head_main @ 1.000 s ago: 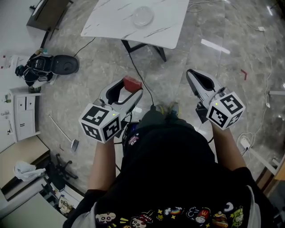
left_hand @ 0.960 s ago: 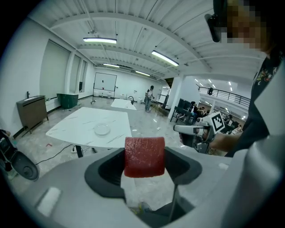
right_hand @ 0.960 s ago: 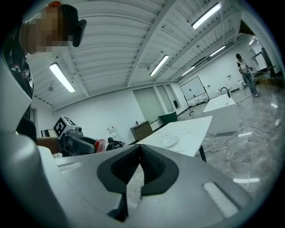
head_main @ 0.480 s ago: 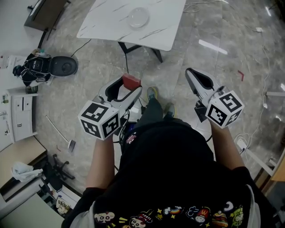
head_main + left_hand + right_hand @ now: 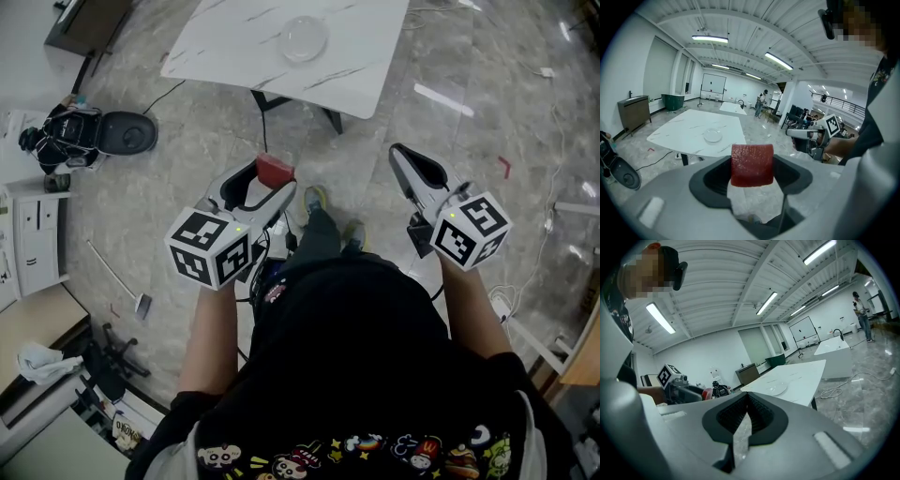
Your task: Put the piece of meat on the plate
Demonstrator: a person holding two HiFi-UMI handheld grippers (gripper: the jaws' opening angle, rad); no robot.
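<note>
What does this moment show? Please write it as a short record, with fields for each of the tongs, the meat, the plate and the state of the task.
left tongs: shut on the piece of meat, held over the floor
right tongs: shut, nothing between them
piece of meat: red, squarish slab, clamped between the left jaws
plate: clear, empty, lying on the table
table: white marble top, ahead of the person, out of touch with both tongs
task state: meat not yet on the plate
</note>
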